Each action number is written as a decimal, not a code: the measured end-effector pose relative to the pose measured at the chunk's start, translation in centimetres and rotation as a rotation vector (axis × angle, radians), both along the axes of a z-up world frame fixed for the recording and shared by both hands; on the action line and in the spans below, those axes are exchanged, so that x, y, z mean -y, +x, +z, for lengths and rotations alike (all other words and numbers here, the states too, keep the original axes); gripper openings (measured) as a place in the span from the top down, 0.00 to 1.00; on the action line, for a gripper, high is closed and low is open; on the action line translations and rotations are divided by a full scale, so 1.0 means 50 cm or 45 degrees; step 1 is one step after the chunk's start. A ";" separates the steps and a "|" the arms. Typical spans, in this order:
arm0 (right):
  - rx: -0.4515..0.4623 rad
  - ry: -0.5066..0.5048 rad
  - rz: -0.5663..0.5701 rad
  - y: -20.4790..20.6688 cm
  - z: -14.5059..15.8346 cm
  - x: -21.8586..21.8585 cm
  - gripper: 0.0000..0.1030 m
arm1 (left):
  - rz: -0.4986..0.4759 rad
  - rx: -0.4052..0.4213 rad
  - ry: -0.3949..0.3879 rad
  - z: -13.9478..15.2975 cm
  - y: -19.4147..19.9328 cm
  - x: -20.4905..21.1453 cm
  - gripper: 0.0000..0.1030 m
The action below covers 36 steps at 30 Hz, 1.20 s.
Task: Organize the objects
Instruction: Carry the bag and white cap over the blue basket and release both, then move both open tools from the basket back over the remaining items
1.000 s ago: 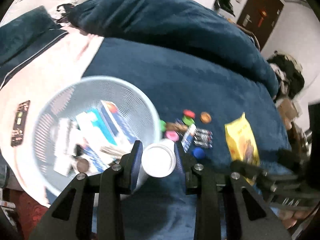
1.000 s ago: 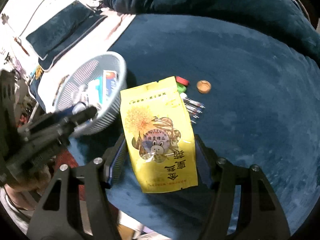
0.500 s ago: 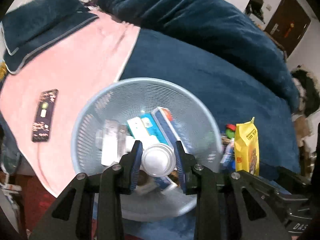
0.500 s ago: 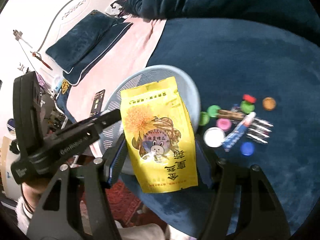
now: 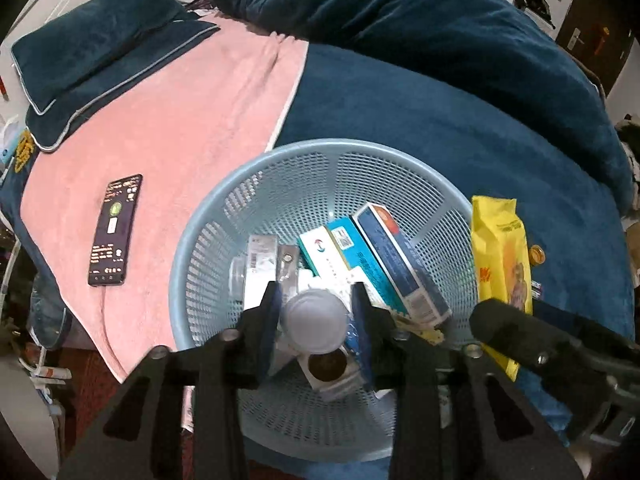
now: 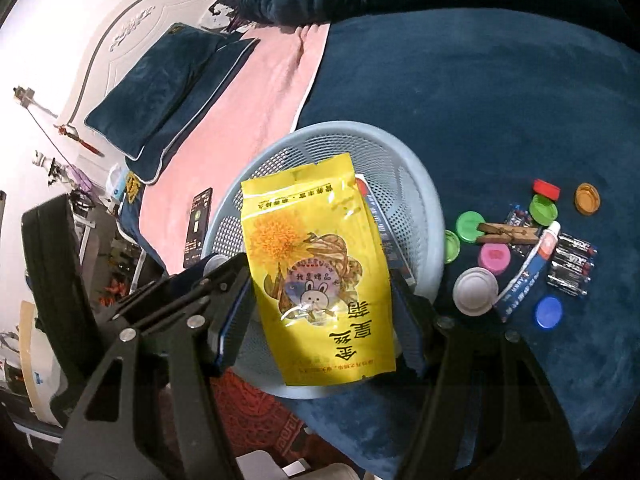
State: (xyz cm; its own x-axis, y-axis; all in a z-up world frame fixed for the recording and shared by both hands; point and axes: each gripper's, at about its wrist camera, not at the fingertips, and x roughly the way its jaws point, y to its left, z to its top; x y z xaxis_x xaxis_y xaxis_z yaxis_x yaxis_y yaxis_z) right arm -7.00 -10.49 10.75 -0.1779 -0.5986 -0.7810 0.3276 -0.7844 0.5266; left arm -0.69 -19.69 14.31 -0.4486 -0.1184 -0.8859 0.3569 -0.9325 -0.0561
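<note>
Hovering over the pale blue mesh plastic basket [image 5: 208, 240], your left gripper [image 5: 316, 312] has just been opening; the white round-capped bottle [image 5: 314, 318] sits between its jaws, though you can't tell if the pads still touch it. Your right gripper [image 6: 324, 288] is clamped on the yellow foil snack pouch [image 6: 316, 264], held over the basket's near rim. Colourful bottle caps [image 6: 472, 226], batteries [image 6: 572, 264] and a tube [image 6: 528, 270] lie on the dark blue blanket [image 6: 500, 100] right of the basket; a phone [image 5: 114, 230] lies on the pink towel [image 5: 192, 120].

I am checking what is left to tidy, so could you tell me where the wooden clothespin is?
In the right wrist view, the wooden clothespin lies on the blue blanket, right of the basket, across a green cap.
</note>
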 end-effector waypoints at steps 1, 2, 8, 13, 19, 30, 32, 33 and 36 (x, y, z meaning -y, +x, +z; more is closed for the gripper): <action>0.001 -0.003 0.002 0.001 0.001 -0.001 0.34 | 0.019 -0.003 -0.020 0.001 0.001 0.004 0.36; 0.003 -0.001 0.001 0.003 0.001 -0.001 0.32 | 0.037 -0.001 -0.034 -0.001 0.002 0.009 0.25; 0.011 0.041 -0.133 -0.003 0.006 -0.044 0.00 | 0.090 0.044 -0.046 -0.007 0.008 0.031 0.01; 0.042 0.092 -0.118 0.008 0.003 -0.061 0.00 | 0.045 0.065 -0.083 -0.007 0.004 0.018 0.01; 0.010 0.134 -0.097 0.016 0.016 -0.071 0.00 | 0.029 0.073 -0.078 -0.008 0.002 0.014 0.01; 0.020 0.165 -0.127 0.008 0.020 -0.109 0.00 | 0.004 0.090 -0.078 -0.015 -0.008 0.002 0.01; 0.021 0.167 -0.131 0.009 0.020 -0.113 0.00 | -0.002 0.092 -0.079 -0.015 -0.009 -0.001 0.01; 0.022 0.167 -0.131 0.008 0.021 -0.117 0.00 | -0.002 0.094 -0.079 -0.015 -0.008 -0.003 0.01; 0.020 0.169 -0.131 0.009 0.023 -0.122 0.00 | -0.009 0.096 -0.078 -0.014 -0.008 -0.005 0.01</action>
State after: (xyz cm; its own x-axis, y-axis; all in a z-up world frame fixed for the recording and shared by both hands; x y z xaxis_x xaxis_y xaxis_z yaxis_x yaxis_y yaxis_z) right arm -6.56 -4.37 11.89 -0.2201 -0.4693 -0.8552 0.2343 -0.8764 0.4207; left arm -1.11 -19.43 13.59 -0.3821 -0.1706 -0.9082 0.3512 -0.9359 0.0280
